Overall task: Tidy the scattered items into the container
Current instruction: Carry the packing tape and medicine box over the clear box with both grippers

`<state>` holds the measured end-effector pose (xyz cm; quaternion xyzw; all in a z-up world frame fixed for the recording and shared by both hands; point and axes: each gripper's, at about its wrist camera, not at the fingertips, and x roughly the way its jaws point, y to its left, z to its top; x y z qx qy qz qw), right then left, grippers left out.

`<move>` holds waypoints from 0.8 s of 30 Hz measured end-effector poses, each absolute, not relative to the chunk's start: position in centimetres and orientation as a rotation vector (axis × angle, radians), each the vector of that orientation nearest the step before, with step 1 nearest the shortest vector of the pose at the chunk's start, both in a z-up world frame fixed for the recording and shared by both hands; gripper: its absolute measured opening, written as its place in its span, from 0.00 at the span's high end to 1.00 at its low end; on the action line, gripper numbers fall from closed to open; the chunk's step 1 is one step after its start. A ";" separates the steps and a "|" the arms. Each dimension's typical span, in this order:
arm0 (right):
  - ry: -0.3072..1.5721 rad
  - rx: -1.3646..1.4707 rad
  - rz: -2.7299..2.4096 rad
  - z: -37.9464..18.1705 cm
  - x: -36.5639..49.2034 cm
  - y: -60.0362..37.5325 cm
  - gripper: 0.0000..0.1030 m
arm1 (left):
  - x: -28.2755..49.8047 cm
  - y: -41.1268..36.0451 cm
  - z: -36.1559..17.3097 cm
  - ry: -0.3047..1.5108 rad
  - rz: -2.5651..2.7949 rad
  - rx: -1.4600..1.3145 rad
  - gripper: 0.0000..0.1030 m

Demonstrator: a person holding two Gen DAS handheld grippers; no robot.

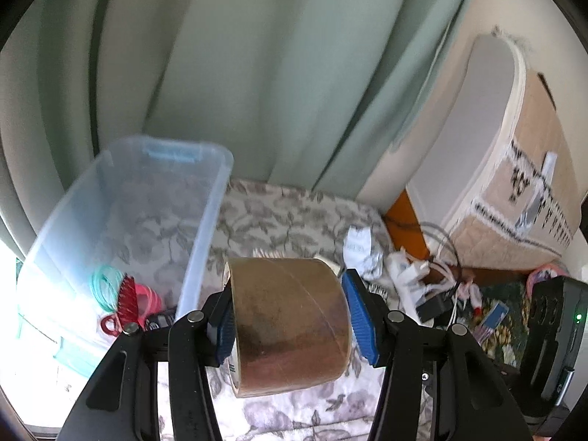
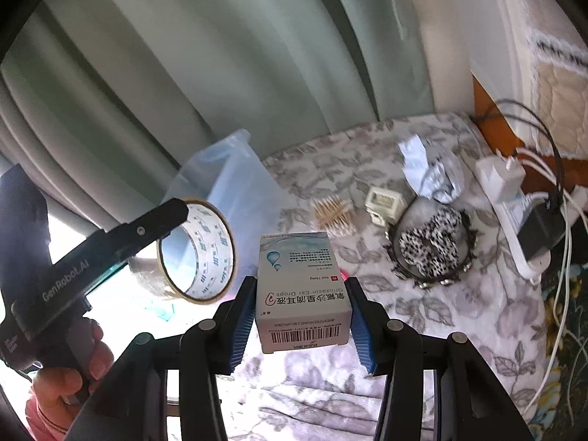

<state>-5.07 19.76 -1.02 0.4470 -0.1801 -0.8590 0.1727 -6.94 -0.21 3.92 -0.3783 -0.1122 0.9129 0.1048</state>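
Inside, the bin point(image 1: 205, 198) holds hair ties point(image 1: 106, 286) — tools clamp tape point(image 1: 290, 323), box point(image 2: 301, 294).

You see a brown tape roll point(image 1: 290, 323) at centre frame, blue pads point(image 1: 362, 321) either side, a translucent bluish container point(image 1: 205, 228) at left holding teal and pink rings point(image 1: 106, 284), and a grey leaf-patterned bedspread point(image 1: 294, 217) beneath pale green curtains point(image 1: 257, 73).

Container point(image 1: 205, 198): stands on the bed point(image 2: 477, 316), at its left, before the curtain point(image 1: 257, 73).
In the container: coiled bands point(image 1: 106, 286) and a brush point(image 1: 126, 299), at the near end.
Right of the container: cotton swabs point(image 2: 332, 217), a small box point(image 2: 384, 204), a crumpled wrapper point(image 2: 430, 172), a headband point(image 2: 430, 246).
Far right: a power strip point(image 2: 514, 213) with cables.
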 end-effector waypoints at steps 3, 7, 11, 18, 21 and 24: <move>-0.487 1.242 -2.438 0.1 -5.1 19.0 0.51 | -6.8 -1.3 4.9 -0.357 2.714 -1.078 0.47; -0.460 1.208 -2.430 1.4 -5.3 17.9 0.51 | -6.5 -3.1 6.0 -0.371 2.762 -1.038 0.47; -0.421 1.168 -2.418 2.9 -5.6 16.3 0.51 | -6.3 -5.0 6.8 -0.358 2.825 -1.015 0.47; -0.347 1.152 -2.377 3.5 -6.5 12.7 0.51 | -6.0 -8.5 6.9 -0.392 2.887 -1.007 0.47; -0.321 1.159 -2.354 3.3 -7.0 11.0 0.51 | -5.9 -10.1 6.5 -0.415 2.909 -1.013 0.47; -0.295 1.166 -2.332 3.0 -7.5 9.3 0.51 | -5.8 -11.7 5.9 -0.444 2.922 -1.033 0.47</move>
